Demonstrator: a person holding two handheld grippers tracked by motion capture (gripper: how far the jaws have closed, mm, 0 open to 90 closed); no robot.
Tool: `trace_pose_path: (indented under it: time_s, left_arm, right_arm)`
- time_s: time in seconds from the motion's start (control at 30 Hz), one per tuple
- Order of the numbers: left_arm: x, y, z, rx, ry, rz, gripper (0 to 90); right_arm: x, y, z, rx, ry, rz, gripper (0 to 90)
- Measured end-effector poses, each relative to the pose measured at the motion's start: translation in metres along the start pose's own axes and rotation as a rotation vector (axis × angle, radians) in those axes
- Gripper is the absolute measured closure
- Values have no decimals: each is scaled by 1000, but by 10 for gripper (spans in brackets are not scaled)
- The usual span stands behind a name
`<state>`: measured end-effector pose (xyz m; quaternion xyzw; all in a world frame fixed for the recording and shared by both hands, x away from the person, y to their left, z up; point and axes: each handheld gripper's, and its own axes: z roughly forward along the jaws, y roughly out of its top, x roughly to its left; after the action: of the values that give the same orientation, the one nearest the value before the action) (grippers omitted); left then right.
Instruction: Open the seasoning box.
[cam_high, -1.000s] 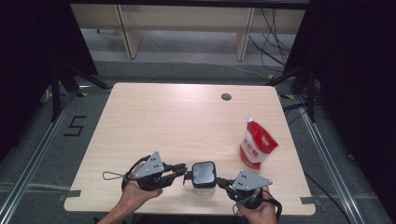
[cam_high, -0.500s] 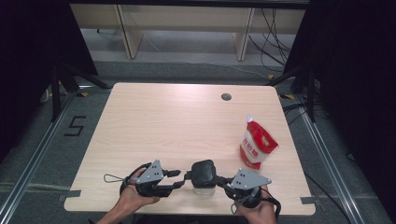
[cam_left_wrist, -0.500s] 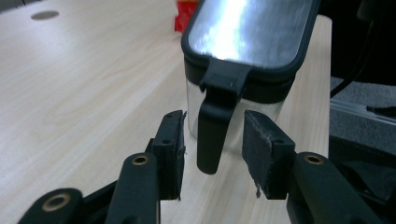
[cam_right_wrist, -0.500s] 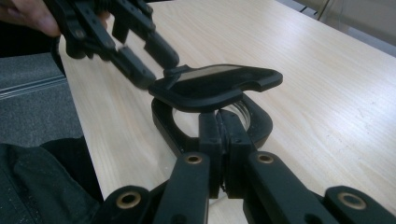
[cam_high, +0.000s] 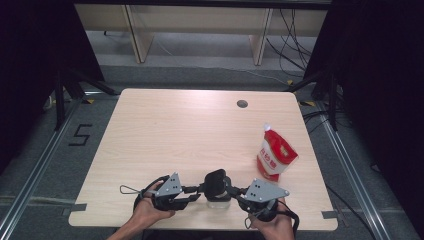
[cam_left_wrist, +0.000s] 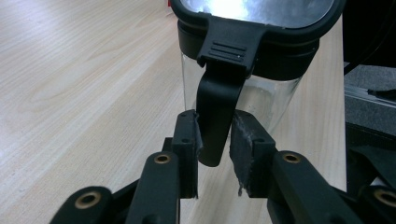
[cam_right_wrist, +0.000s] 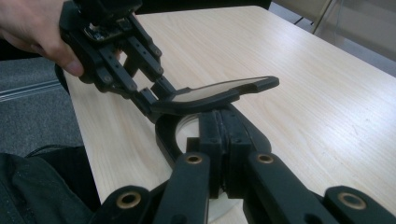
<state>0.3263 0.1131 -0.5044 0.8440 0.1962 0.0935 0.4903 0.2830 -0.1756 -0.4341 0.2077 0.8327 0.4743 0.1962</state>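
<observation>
1. Between the two grippers, near the table's near edge, stands a clear glass jar with a black clip-on lid (cam_high: 217, 188); in the high view the left gripper (cam_high: 192, 193) meets it from one side and the right gripper (cam_high: 234, 191) from the other.
2. Just ahead of the left gripper (cam_left_wrist: 214, 142), the lid's black latch tab (cam_left_wrist: 217, 116) hangs down between the jaws. One pad touches it, the other stands a little off, so the jaws are slightly parted and closing about the tab, not yet pinching it hard.
3. Directly beyond the right gripper (cam_right_wrist: 219, 140), the jaws are pressed together on the jar's black rim ring (cam_right_wrist: 164, 135), steadying the container.
4. Above that rim, the flat black lid (cam_right_wrist: 215, 93) is tilted up, lifted on the right gripper's far side and pulled from the left gripper's side.
5. Judging progress: the latch appears released and the lid partly raised, so opening is under way; swinging the lid fully clear is left.
6. Well off to the right gripper's far side, a red and white stand-up pouch (cam_high: 275, 152) waits upright on the pale wooden table (cam_high: 175, 130), untouched; it is probably meant for filling the jar next.
</observation>
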Motion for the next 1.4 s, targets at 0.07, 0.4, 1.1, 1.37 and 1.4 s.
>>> trace_pose_path:
  time_s: [0.07,0.4,1.1,1.37,1.4]
  left_arm:
    - [-1,0,1,-4,4,0,732]
    - [-5,1,1,1,42,15,741]
    - [-8,1,0,12,102,-5,755]
    - [-8,1,0,7,106,-4,755]
    - [-9,1,0,7,107,-3,755]
  right_arm:
    - [1,3,0,-5,0,-4,893]
    - [9,18,5,-33,2,-23,896]
    - [28,48,30,-55,36,-76,900]
    - [28,51,33,-64,35,-84,900]
    - [29,52,33,-63,37,-78,900]
